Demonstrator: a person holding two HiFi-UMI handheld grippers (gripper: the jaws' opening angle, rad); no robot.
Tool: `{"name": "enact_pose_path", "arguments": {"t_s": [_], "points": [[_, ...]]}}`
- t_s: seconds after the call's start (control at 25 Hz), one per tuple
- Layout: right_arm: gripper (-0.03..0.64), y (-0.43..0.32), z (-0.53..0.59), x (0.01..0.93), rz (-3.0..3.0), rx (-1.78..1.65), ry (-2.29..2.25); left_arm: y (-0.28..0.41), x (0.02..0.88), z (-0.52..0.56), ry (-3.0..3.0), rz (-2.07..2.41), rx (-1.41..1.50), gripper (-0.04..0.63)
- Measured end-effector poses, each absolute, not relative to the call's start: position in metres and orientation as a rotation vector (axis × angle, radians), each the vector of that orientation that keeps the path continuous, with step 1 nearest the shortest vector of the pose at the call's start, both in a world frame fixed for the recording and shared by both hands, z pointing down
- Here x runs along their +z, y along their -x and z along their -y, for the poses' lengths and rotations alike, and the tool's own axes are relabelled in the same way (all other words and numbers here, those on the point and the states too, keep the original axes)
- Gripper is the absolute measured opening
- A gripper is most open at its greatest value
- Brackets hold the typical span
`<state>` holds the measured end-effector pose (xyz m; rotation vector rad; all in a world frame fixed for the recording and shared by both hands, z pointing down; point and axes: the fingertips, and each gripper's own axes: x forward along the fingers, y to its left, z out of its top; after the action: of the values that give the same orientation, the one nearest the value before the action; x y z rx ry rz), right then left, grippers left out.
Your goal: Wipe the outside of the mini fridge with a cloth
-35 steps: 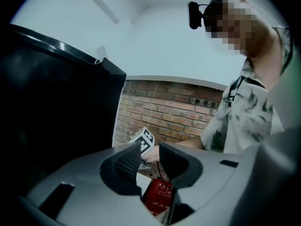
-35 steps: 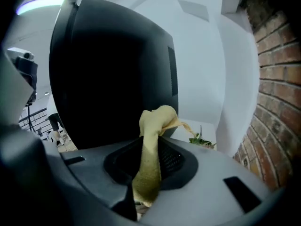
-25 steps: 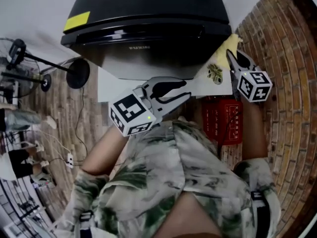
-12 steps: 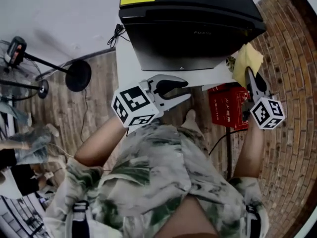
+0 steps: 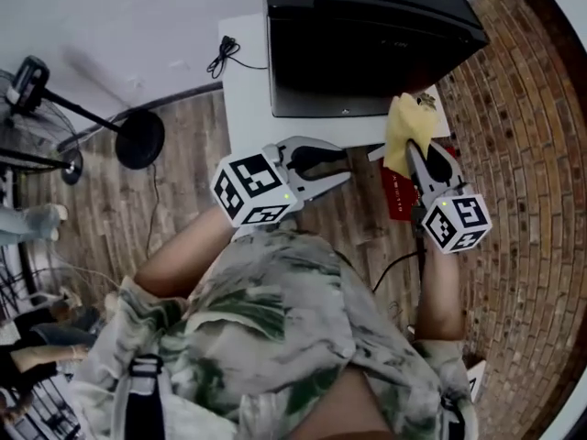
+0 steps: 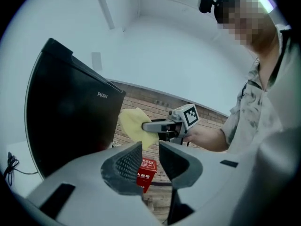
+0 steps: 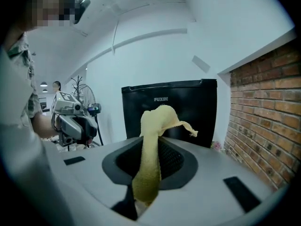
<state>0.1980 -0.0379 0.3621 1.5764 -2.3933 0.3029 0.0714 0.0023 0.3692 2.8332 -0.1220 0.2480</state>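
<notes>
The yellow cloth [image 5: 402, 134] is clamped between the closed jaws of the right tongs [image 5: 415, 154], and its free end is bunched upward past the tips, as is seen in the right gripper view. The left tongs [image 5: 337, 168] are held with jaws apart and nothing between them; only a red box [image 6: 145, 171] is seen beyond the gap. The black mini fridge [image 5: 367, 44] is stood on a white tabletop [image 5: 246, 90] at the upper centre of the head view. The cloth is placed just beside the fridge's lower right corner in that view; contact cannot be confirmed. From the right tongs the fridge front lies straight ahead along the jaws, upright and wider than the cloth. The right tongs are judged the nearer, so a forward push onto the front panel appears to be called for.
</notes>
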Motion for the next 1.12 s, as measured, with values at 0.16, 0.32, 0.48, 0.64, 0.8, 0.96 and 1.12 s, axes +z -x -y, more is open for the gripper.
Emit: {"name": "enact_pose_path", "arguments": {"t_s": [0.16,0.32,0.48,0.64,0.8,0.96,1.12], "points": [[0.091,-0.156,0.024,0.363,2.403,0.258,-1.543,-0.047,0.367,-0.027,-2.843,0.113,0.271,0.12],[0.091,-0.122,0.006,0.366,2.42,0.226,-1.509,-0.02,0.368,-0.064,-2.849,0.128,0.307,0.12],[0.091,-0.08,-0.005,0.359,2.444,0.177,-1.487,0.021,0.367,-0.093,-2.839,0.167,0.32,0.12],[0.091,-0.037,-0.009,0.346,2.456,0.141,-1.473,0.06,0.362,-0.106,-2.835,0.187,0.307,0.12],[0.091,0.0,0.005,0.333,2.41,0.056,-1.471,0.096,0.359,-0.093,-2.848,0.158,0.269,0.12],[0.091,0.038,0.033,0.32,2.353,-0.011,-1.505,0.136,0.36,-0.069,-2.883,0.082,0.262,0.12],[0.091,0.078,0.077,0.301,2.298,-0.069,-1.563,0.183,0.354,-0.033,-2.91,0.008,0.261,0.118]]}}
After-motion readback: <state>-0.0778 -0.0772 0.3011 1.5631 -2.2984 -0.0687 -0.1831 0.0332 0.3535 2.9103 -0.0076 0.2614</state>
